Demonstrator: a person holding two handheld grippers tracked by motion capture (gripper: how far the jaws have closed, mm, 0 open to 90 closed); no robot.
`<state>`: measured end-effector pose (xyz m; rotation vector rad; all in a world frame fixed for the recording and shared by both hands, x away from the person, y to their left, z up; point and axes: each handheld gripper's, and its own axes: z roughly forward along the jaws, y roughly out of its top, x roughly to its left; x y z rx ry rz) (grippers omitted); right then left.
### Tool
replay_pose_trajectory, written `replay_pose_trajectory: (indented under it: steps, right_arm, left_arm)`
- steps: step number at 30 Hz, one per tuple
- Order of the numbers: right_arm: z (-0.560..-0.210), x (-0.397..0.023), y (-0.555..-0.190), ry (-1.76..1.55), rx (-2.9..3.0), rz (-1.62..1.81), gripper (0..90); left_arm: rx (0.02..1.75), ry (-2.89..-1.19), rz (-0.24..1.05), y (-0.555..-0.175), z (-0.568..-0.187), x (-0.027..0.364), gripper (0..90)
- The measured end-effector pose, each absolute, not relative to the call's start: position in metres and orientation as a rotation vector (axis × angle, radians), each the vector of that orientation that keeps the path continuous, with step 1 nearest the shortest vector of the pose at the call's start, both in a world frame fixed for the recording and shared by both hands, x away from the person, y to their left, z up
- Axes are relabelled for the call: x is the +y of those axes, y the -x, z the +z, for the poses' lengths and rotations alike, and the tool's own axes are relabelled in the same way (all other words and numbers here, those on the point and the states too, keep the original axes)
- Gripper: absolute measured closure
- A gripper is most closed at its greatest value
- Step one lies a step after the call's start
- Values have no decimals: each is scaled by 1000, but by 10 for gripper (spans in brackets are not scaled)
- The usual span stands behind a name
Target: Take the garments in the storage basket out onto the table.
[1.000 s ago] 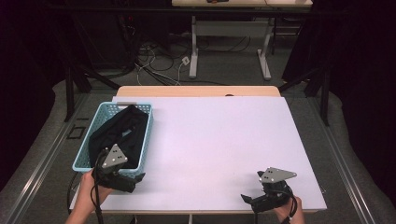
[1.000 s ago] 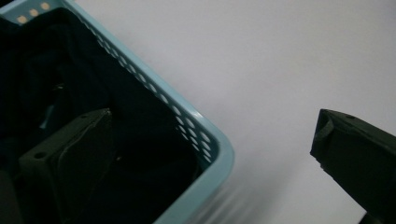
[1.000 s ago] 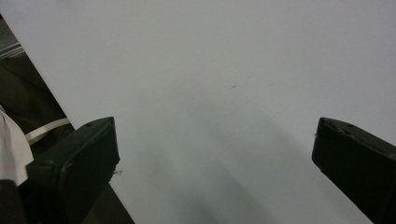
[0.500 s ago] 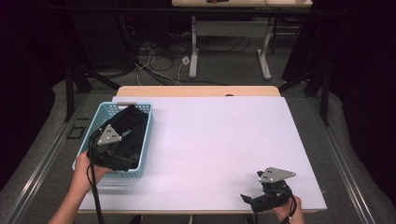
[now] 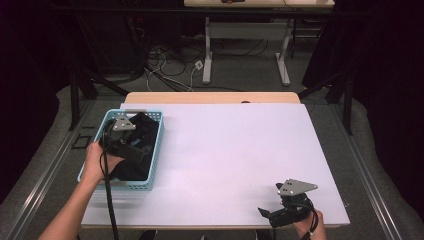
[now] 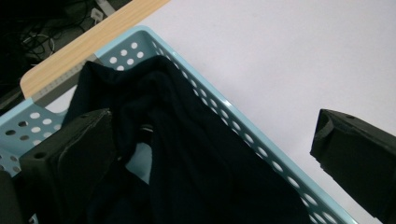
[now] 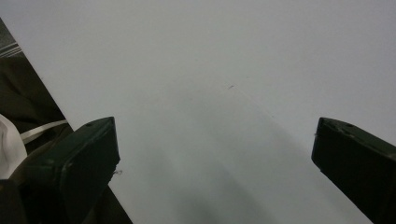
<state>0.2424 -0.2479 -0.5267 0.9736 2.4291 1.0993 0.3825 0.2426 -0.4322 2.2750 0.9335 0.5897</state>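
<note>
High view shows the left gripper (image 5: pixel 131 148) held over the pale blue basket (image 5: pixel 158 145), which sits at the left edge of the white table (image 5: pixel 230 150), with a dark garment (image 5: pixel 142 131) heaped inside the basket. The work in hand looks like taking that cloth out.

From the left gripper view the risk is plain: one jaw sits over the cloth inside the basket while the other hangs outside the basket's perforated wall (image 6: pixel 243 128), above the table. Closing from here could clamp the plastic rim together with the cloth, or the rim alone, and a lift would then drag or tip the light basket. The garment (image 6: pixel 187 154) is also bunched in loose folds, so a shallow pinch may catch only a thin layer that slips free.

That claw is spread wide and, as far as I can tell, holds nothing; whether the inner jaw brushes the cloth is unclear.

The right gripper (image 5: pixel 272 216) rests low at the table's near right corner, well apart from the basket, jaws spread wide over bare table (image 7: pixel 224 93), holding nothing.
</note>
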Motion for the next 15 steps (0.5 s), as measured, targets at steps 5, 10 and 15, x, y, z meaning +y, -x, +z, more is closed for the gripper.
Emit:
replay_pose_trajectory:
  steps: [5,10,15]
  right_arm:
    - [-527,-248,-243,-975,2433,1095,4]
    - [-527,-248,-243,-971,2435,1094,4]
    - [-527,-247,-242,-974,2435,1094,4]
  left_arm:
    - [962,-2272,571,-399,-434,242,0]
    - [976,-2271,560,-416,-433,243,0]
    - [1000,-2269,574,-427,-434,244,0]
